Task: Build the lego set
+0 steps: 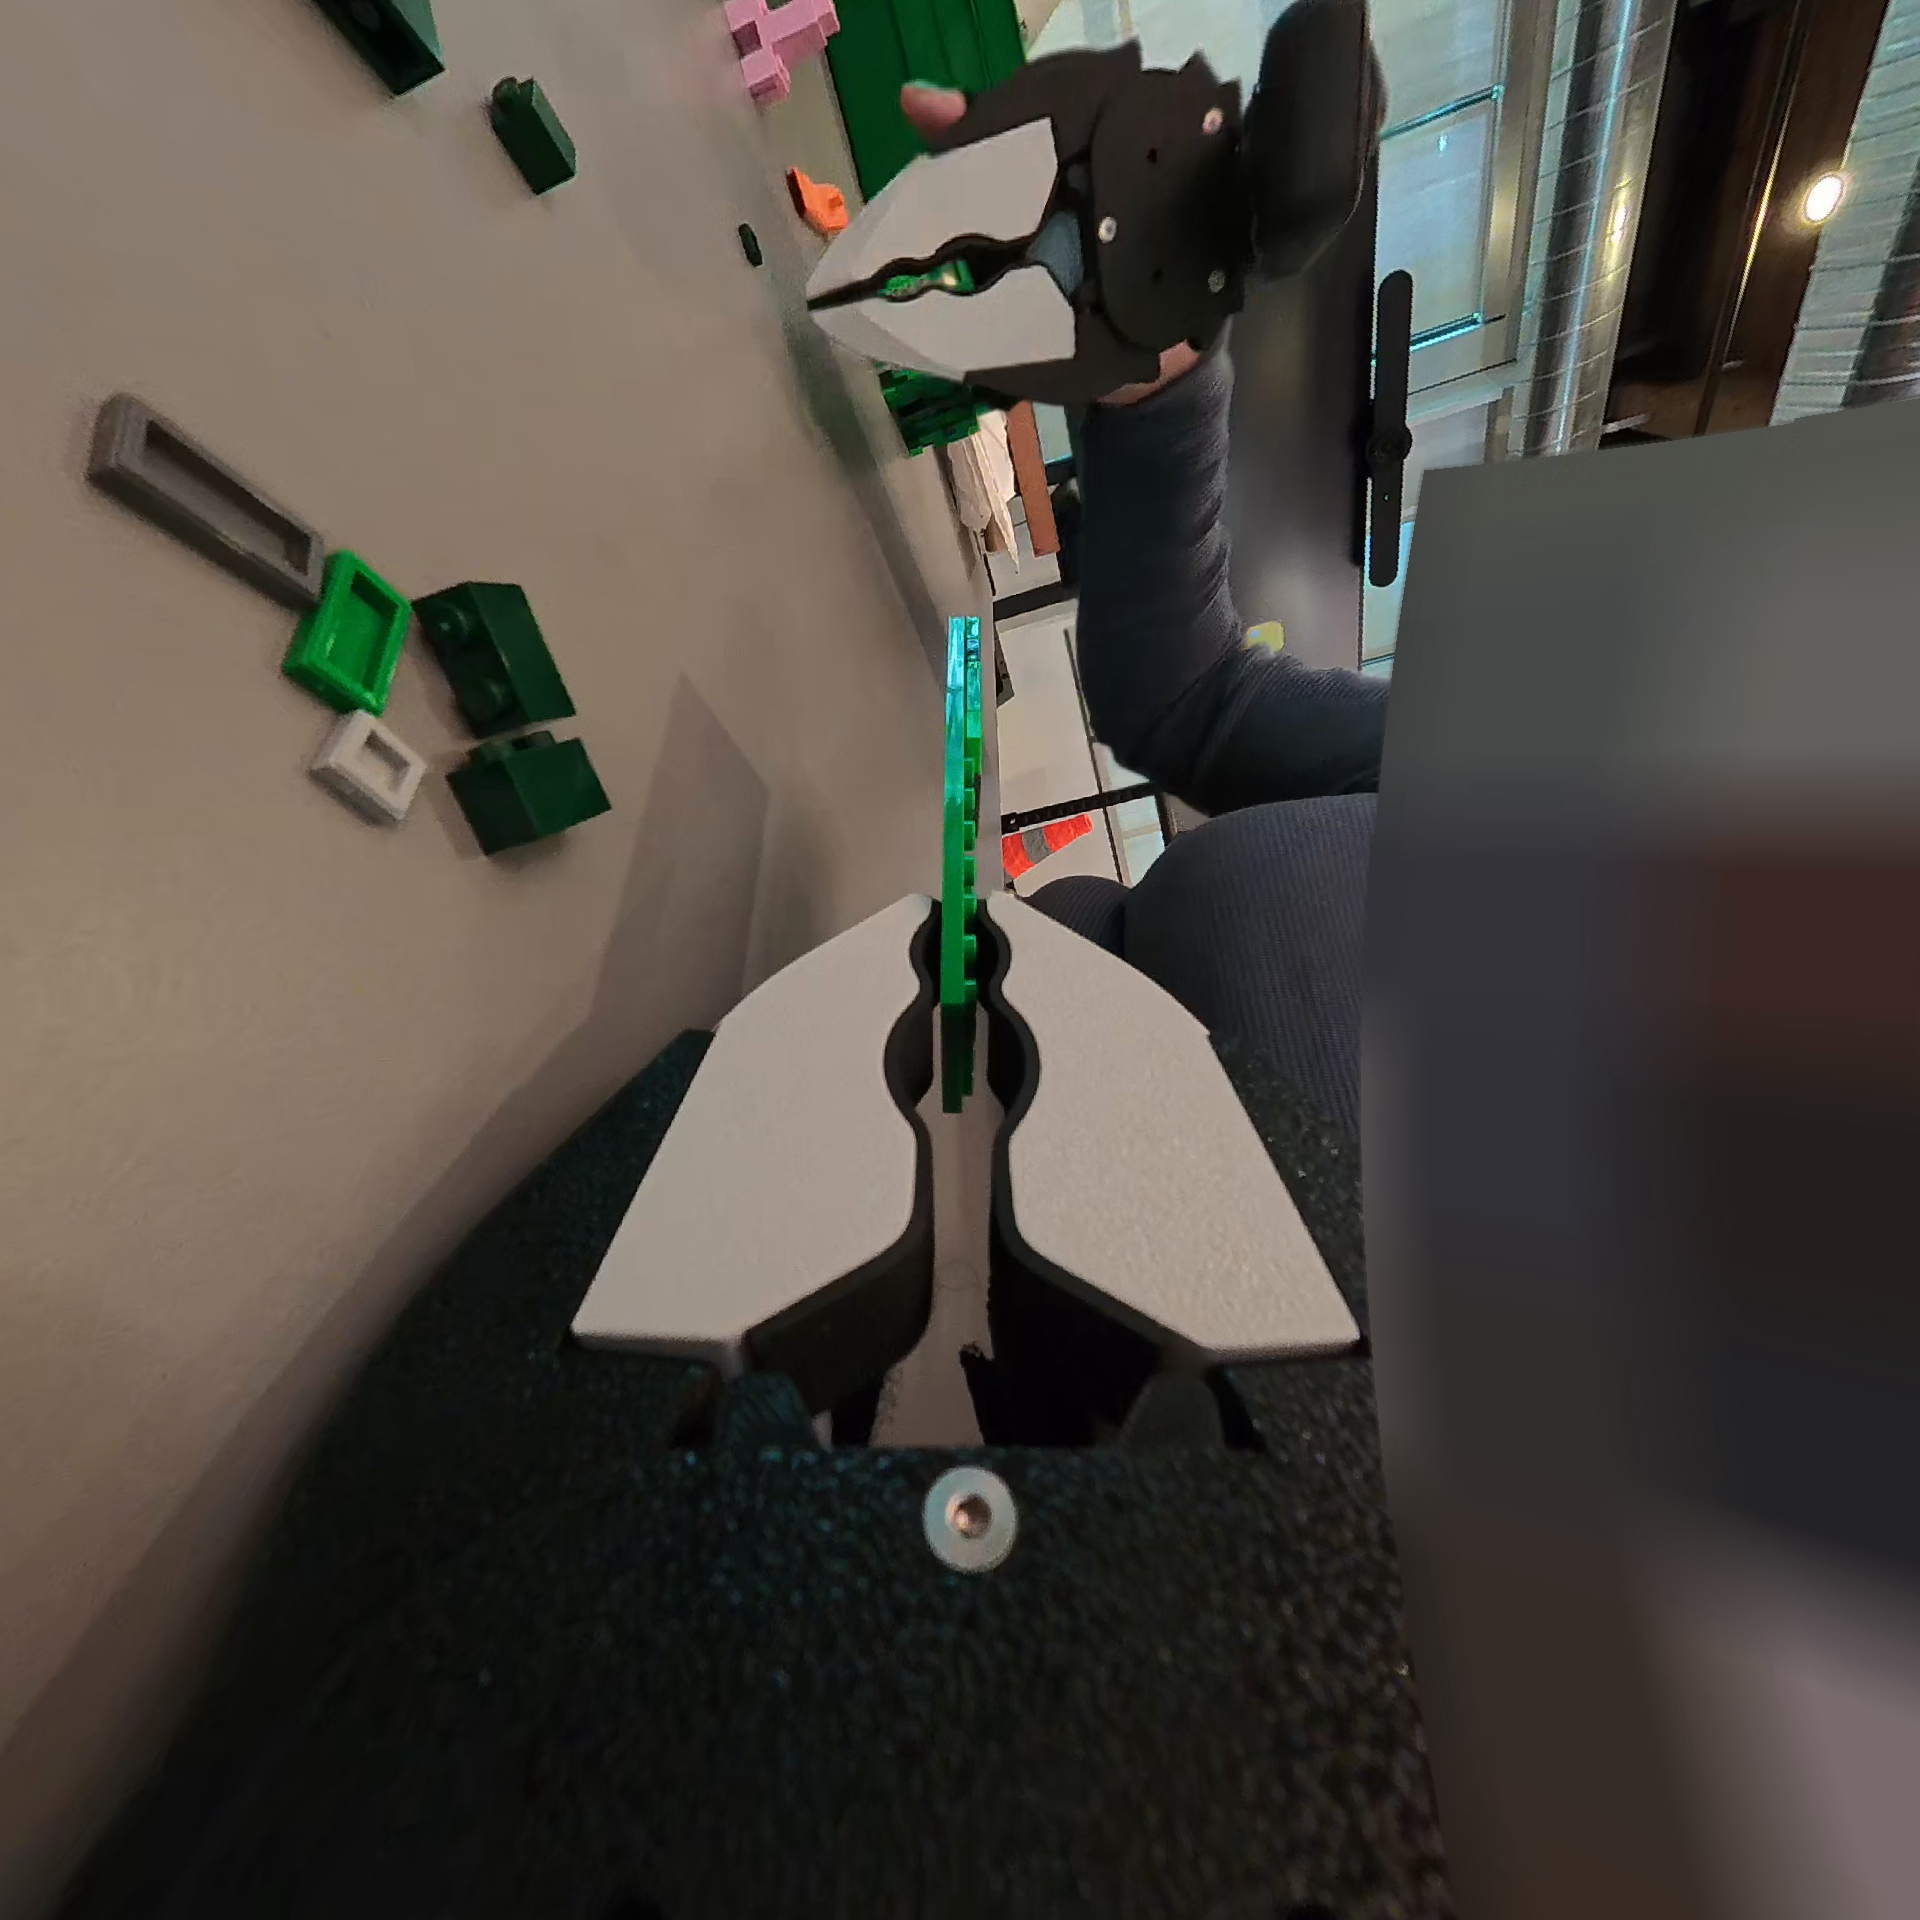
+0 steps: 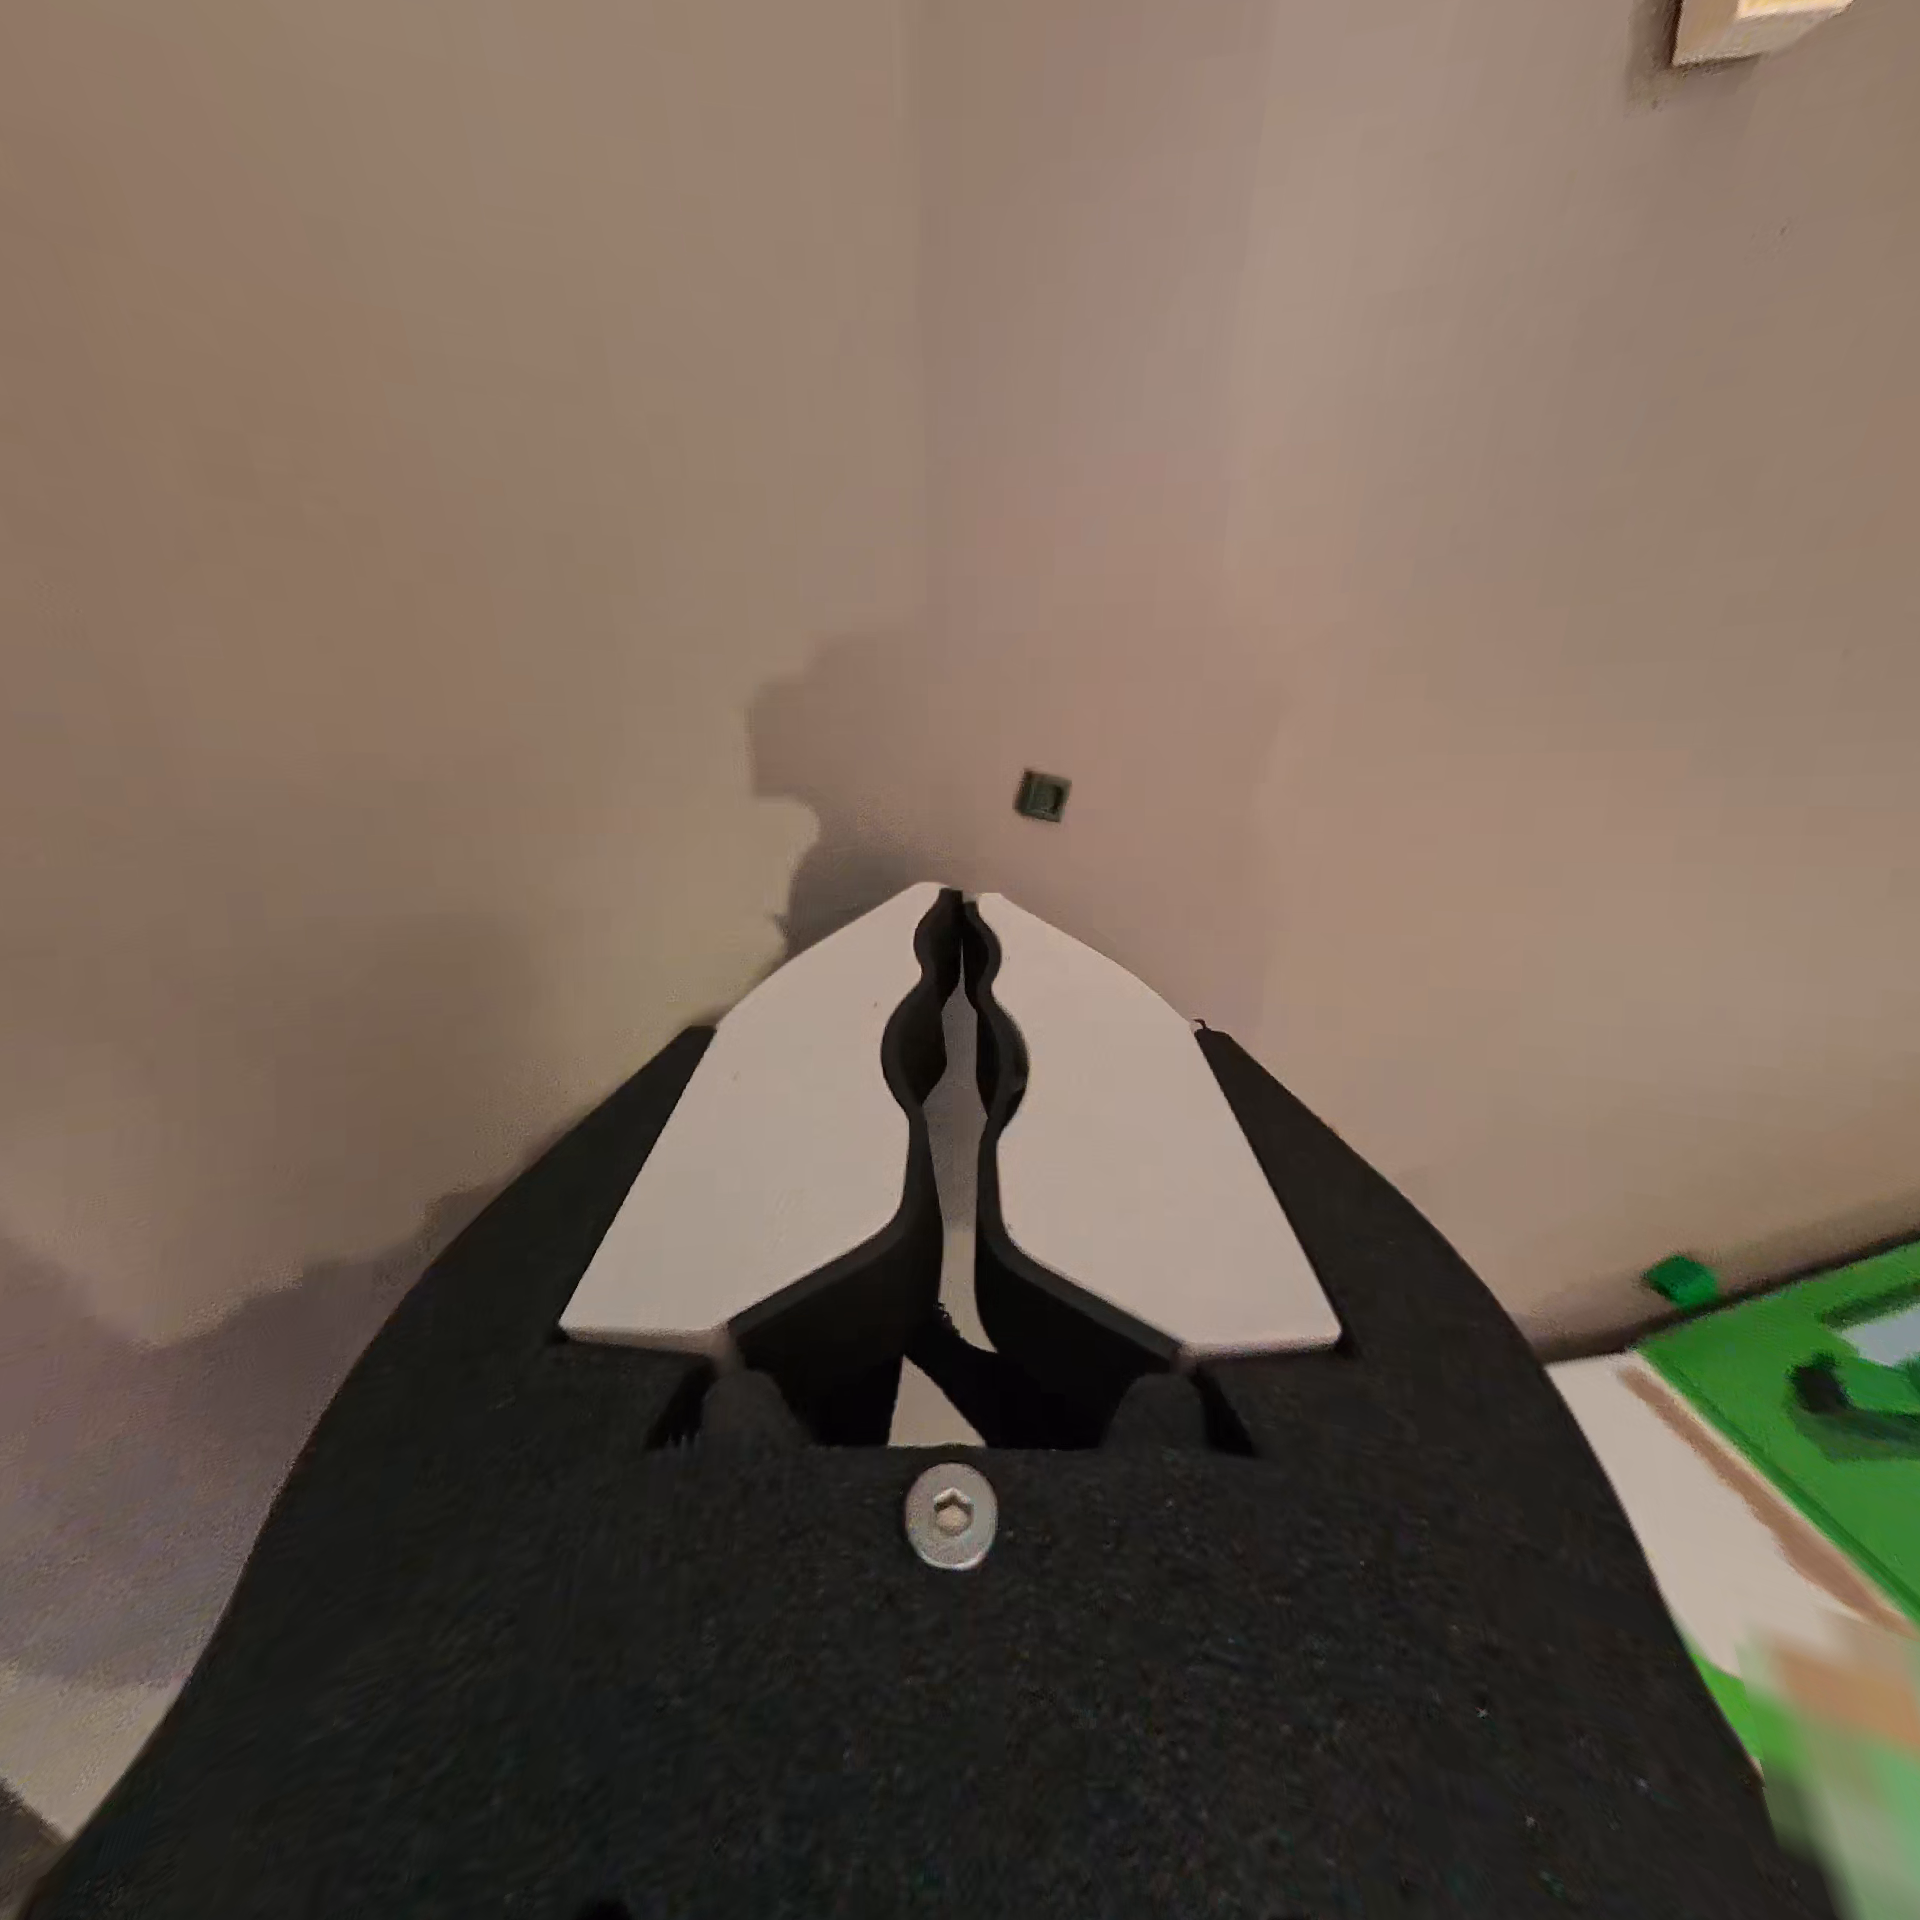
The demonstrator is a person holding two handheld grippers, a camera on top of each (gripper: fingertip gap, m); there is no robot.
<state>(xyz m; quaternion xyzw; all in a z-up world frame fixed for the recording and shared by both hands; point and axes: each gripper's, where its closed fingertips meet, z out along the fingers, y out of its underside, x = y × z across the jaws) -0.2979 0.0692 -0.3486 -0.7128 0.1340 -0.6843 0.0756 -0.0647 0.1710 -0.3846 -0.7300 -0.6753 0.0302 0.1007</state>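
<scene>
My left gripper (image 1: 961, 906) is shut on a thin bright green studded plate (image 1: 961, 748), seen edge-on and held above the table edge. My right gripper (image 1: 831, 296) shows farther off in the left wrist view, held by a hand, its fingers closed. Green shows through the gap between them. In the right wrist view the right gripper (image 2: 961, 899) is shut with nothing between its fingers, over the bare beige table (image 2: 520, 520). A small dark green piece (image 2: 1042, 798) lies just beyond its tips.
Loose pieces lie on the table: a grey frame (image 1: 203, 499), a bright green frame (image 1: 348, 634), a white frame (image 1: 369, 767), dark green bricks (image 1: 494, 655), a pink piece (image 1: 774, 42), an orange piece (image 1: 816, 197). A green booklet (image 2: 1766, 1382) lies at the right. Some 25 cm of space lies between my two pairs of fingers.
</scene>
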